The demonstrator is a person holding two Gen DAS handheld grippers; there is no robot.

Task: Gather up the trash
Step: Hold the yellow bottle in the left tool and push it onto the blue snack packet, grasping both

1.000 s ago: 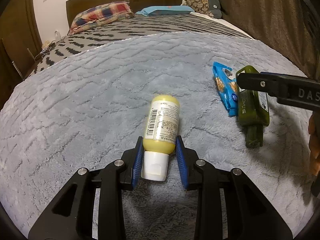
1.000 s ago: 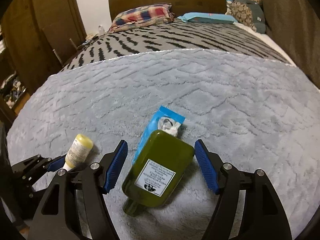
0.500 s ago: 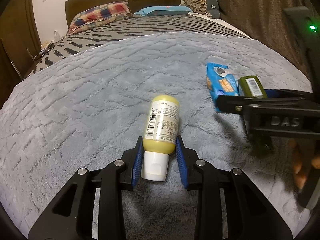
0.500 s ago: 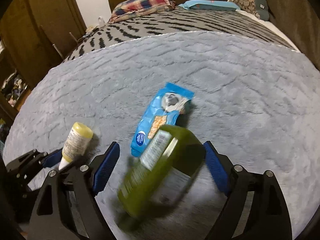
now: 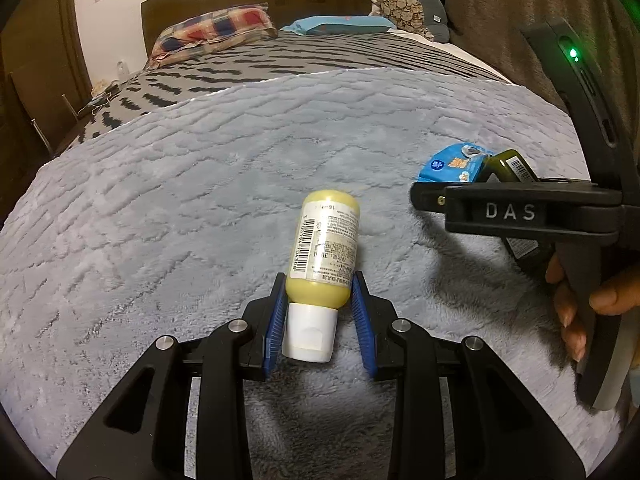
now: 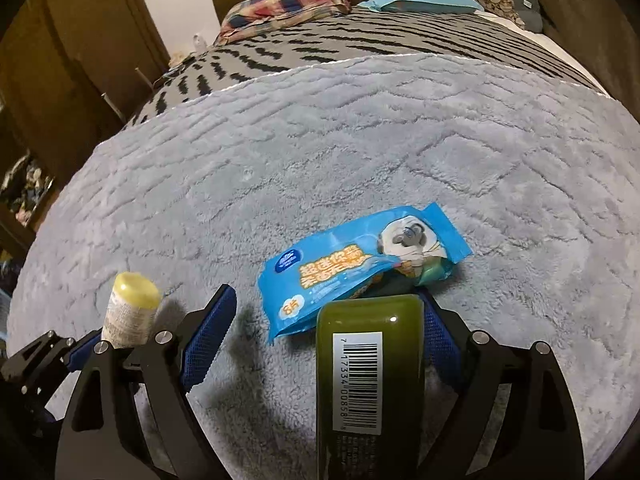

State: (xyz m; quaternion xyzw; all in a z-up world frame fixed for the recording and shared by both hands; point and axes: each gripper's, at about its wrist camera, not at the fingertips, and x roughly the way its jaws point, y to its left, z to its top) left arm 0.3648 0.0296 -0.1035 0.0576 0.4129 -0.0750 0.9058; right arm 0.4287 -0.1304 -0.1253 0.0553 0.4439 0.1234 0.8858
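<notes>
The left tongs (image 5: 320, 316) squeeze a small yellow plastic bottle with a white cap (image 5: 326, 248). The blue pads touch both sides of the bottle near the cap. The bottle points away from the tongs, above the fluffy grey blanket (image 5: 200, 184) on the bed; you cannot tell if it rests on the blanket.

The right tongs (image 6: 324, 340) are spread wide. A dark green flat bottle with a white barcode sticker (image 6: 370, 364) stands on its thin side between them. It leans against the right blue pad (image 6: 438, 344). There is a big gap between the bottle and the left blue pad (image 6: 208, 336), so the tongs are not gripping it.

A shiny blue snack packet with a cartoon animal on it (image 6: 360, 264) lies flat on the blanket just past the green bottle. The bottle's far end is right at the packet's edge.

In the left view, the right tongs (image 5: 516, 210) are off to the right, held by a hand (image 5: 576, 300). The green bottle (image 5: 512, 168) and blue packet (image 5: 452, 164) peek out behind them.
</notes>
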